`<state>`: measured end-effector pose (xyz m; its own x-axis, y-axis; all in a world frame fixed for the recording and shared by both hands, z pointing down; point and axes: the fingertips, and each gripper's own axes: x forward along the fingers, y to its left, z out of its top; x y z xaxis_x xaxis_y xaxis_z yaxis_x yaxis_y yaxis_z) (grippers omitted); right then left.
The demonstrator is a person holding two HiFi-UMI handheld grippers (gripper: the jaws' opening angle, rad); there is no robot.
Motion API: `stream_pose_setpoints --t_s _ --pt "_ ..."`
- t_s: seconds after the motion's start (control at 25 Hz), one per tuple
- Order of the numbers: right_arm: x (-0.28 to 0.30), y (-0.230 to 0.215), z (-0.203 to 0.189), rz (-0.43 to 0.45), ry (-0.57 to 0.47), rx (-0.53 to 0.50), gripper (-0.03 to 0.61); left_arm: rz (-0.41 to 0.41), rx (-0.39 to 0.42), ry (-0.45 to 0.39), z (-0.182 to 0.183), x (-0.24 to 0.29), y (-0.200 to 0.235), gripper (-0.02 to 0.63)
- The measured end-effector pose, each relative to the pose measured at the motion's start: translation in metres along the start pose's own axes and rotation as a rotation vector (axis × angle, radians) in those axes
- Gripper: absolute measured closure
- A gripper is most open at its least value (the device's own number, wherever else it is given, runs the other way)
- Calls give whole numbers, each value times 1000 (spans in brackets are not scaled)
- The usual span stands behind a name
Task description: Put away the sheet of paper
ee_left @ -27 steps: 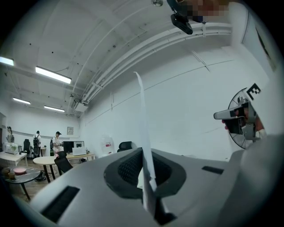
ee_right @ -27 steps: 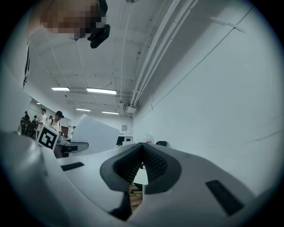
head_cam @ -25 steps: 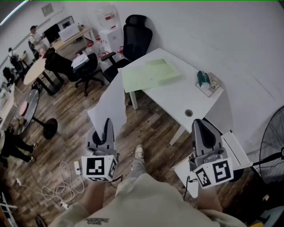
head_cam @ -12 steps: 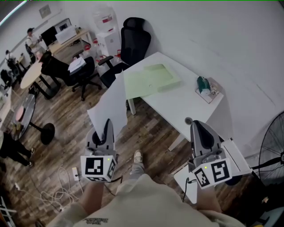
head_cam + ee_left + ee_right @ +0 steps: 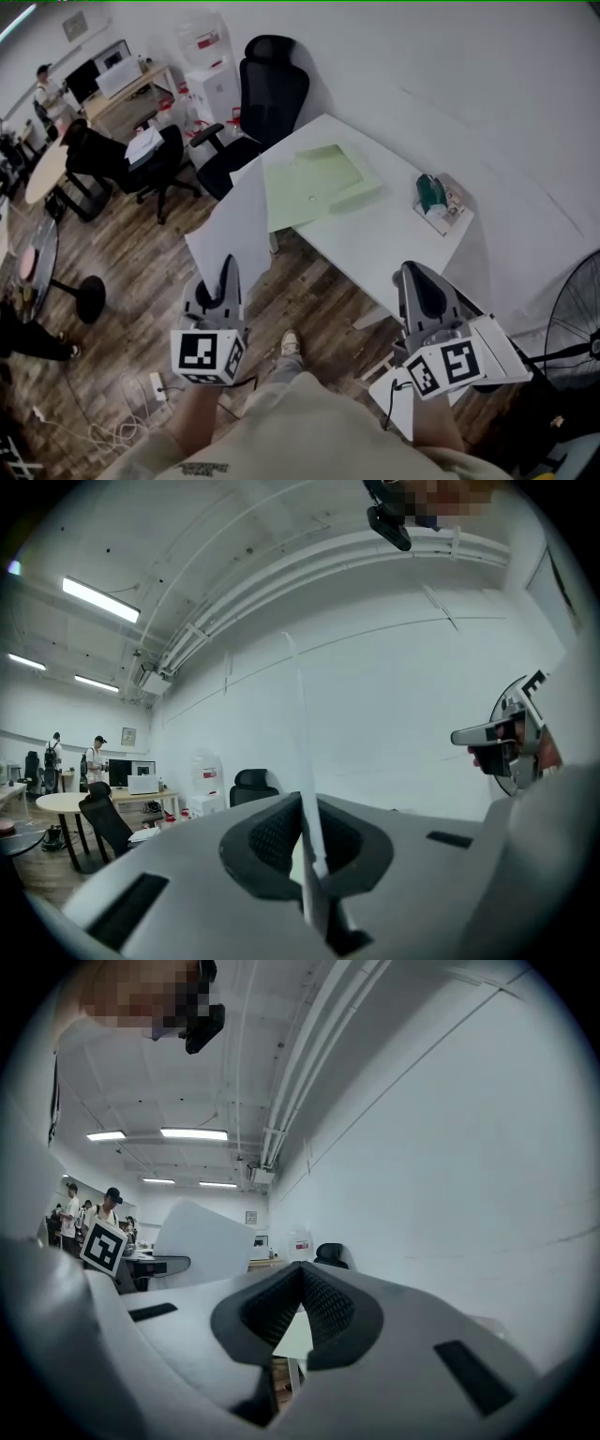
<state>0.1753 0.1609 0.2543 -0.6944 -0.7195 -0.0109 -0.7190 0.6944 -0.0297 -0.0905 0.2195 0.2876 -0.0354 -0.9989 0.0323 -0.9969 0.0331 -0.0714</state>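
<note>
Left claw (image 5: 228,265) tight on upright sheet of paper (image 5: 234,223); right claw (image 5: 411,274) closed, empty.

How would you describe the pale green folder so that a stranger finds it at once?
Find the large white table beside the black office chair. On its left end lies the pale green flat folder. Unlike the small dark green object at the right edge, it is wide and flat.

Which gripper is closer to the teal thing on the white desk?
Right. The right gripper is just short of the desk edge nearest the teal object; the left gripper, clamping the sheet of paper, is farther left over the floor.
</note>
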Motion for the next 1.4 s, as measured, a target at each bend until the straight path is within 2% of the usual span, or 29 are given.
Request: stream_pose_setpoints --t_s 0.6,1.0,1.24,1.4 --pt "164 -13 -10 -93 70 -19 555 -140 -58 51 -20 153 83 594" --pt "217 -18 -27 -150 99 2 555 -231 -213 114 -48 223 107 594" --pt "238 -29 -42 -157 136 12 555 -268 -404 176 -67 259 109 594" --pt "251 -37 -49 -156 149 31 555 -277 -444 201 -86 283 107 594"
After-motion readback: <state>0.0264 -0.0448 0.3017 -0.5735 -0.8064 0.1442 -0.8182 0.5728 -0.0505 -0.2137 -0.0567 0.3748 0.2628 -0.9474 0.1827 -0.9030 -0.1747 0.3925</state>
